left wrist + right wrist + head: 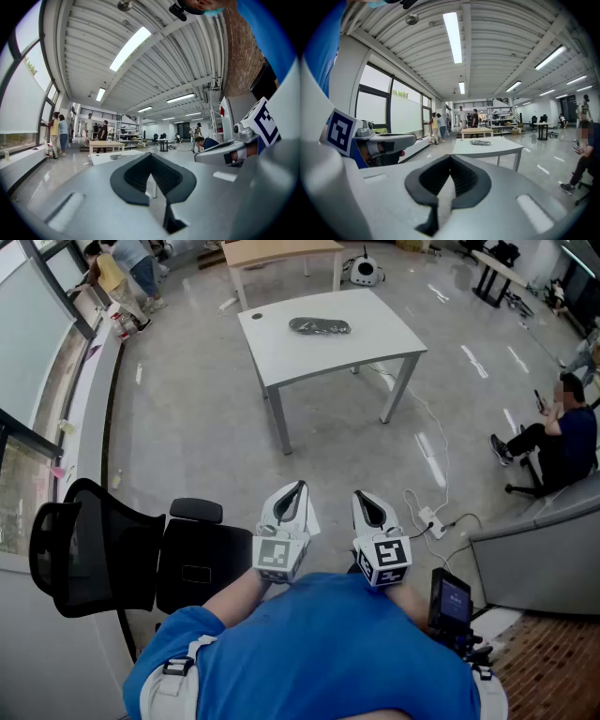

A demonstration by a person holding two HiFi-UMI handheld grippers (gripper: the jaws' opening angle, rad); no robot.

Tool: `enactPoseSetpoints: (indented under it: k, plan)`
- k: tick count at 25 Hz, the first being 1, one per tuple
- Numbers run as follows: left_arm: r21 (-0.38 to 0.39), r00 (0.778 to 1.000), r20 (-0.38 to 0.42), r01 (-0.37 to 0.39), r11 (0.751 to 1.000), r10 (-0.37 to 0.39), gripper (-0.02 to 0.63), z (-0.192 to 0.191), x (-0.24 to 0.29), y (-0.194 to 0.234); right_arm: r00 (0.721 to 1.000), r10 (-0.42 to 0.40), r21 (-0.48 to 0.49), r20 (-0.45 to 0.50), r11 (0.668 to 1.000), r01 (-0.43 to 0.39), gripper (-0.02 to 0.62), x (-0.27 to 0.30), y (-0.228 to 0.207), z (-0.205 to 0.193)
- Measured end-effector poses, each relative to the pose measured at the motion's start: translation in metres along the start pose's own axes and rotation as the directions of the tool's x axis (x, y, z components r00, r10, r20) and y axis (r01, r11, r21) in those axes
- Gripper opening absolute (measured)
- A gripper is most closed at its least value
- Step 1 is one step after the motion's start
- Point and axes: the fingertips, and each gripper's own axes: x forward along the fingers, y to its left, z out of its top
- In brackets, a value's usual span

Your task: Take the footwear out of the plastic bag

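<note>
You hold two grippers: one left gripper, one right gripper. Ahead stand three tables: one white table, one wooden table farther off, and one black-legged table far right. One plastic bag lies on the white table. One black chair sits near left. The head view shows two standing people far left and one seated person right.

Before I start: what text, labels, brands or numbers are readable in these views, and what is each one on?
No text can be read in any view.
left gripper and right gripper: their cubes show black-and-white square patterns only, no letters.
small screen at the person's right: lit, too small to read.
plastic bag on the white table: no label can be made out.
</note>
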Motion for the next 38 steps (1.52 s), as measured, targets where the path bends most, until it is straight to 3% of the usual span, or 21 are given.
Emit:
enactPoseSetpoints:
  k: [5, 11, 23, 28, 33, 38]
  plan:
    - [0.013, 0.999, -0.019, -0.035, 0.999, 0.035, 0.006, -0.003, 0.026, 0.01, 0.999, 0.034, 0.012, 0.0, 0.999, -0.034, 0.003, 0.023, -0.015, 0.003]
    - [0.011, 0.996, -0.053, -0.069, 0.998, 0.069, 0.006, -0.014, 0.081, -0.004, 0.999, 0.032, 0.04, -0.021, 0.999, -0.031, 0.003, 0.04, -0.071, -0.002]
    - [0.041, 0.997, -0.082, -0.012, 0.999, 0.015, 0.006, -0.006, 0.224, -0.085, 1.0, 0.021, 0.064, 0.007, 0.998, -0.021, 0.003, 0.056, -0.225, 0.025]
    - [0.067, 0.995, -0.095, -0.027, 0.997, 0.034, 0.007, -0.008, 0.271, -0.119, 0.999, 0.051, 0.063, 0.007, 0.997, -0.051, 0.003, 0.058, -0.278, 0.026]
    - [0.059, 0.995, -0.101, -0.022, 0.998, 0.028, 0.007, -0.011, 0.296, -0.137, 0.998, 0.067, 0.084, -0.002, 0.994, -0.067, 0.003, 0.07, -0.308, 0.022]
    - [0.084, 0.99, -0.127, -0.057, 0.995, 0.067, 0.007, -0.019, 0.311, -0.124, 0.995, 0.1, 0.094, -0.008, 0.991, -0.099, 0.003, 0.091, -0.321, 0.026]
